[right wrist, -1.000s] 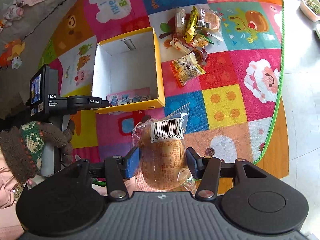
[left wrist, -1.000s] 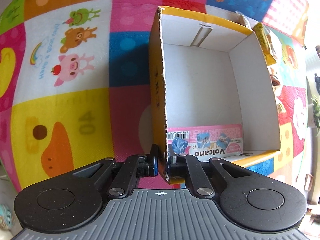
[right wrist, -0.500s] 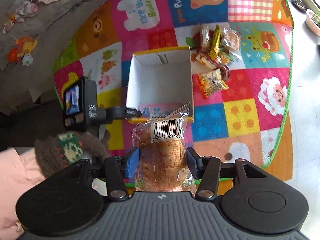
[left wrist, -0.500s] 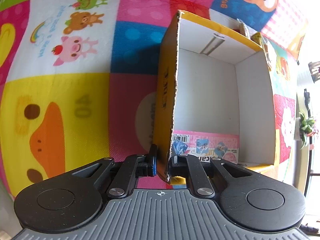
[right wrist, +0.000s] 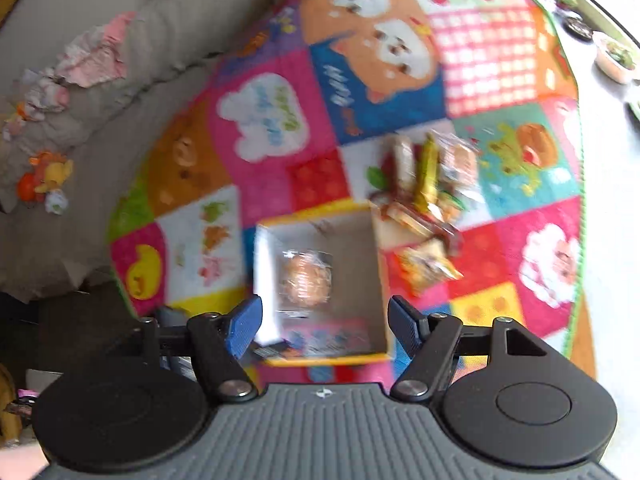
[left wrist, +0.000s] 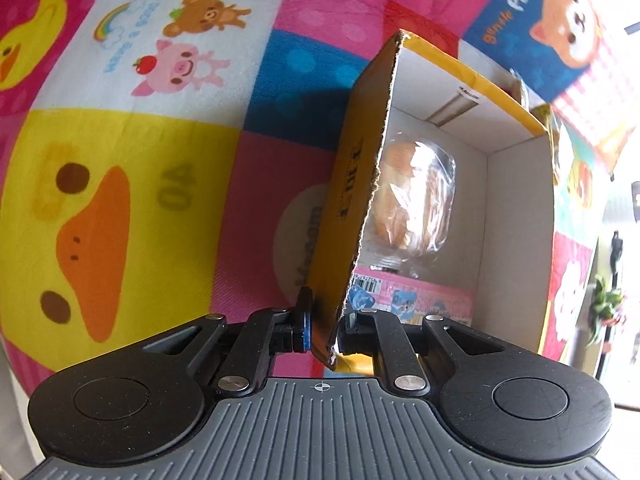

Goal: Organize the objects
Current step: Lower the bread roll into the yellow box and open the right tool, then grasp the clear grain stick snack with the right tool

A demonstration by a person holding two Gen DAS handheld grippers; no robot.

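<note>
A yellow cardboard box (left wrist: 356,184) with a white inside stands on the play mat; it also shows in the right wrist view (right wrist: 380,280). My left gripper (left wrist: 326,328) is shut on the box's near left wall. A bagged bun (left wrist: 416,196) lies inside the box, above a pink Volcano snack pack (left wrist: 404,292). My right gripper (right wrist: 324,320) is open and empty, high above the box, where the bun (right wrist: 306,278) and the pink pack (right wrist: 328,340) show below it.
A pile of wrapped snacks (right wrist: 424,196) lies on the colourful mat (right wrist: 520,208) just beyond the box's far right corner. A grey sofa (right wrist: 120,92) with small toys borders the mat at the left. Bare floor and plant pots are at the right.
My right gripper has opened and let go of the bagged bun, which now lies inside the box. The right gripper has risen. My left gripper still holds the box wall.
</note>
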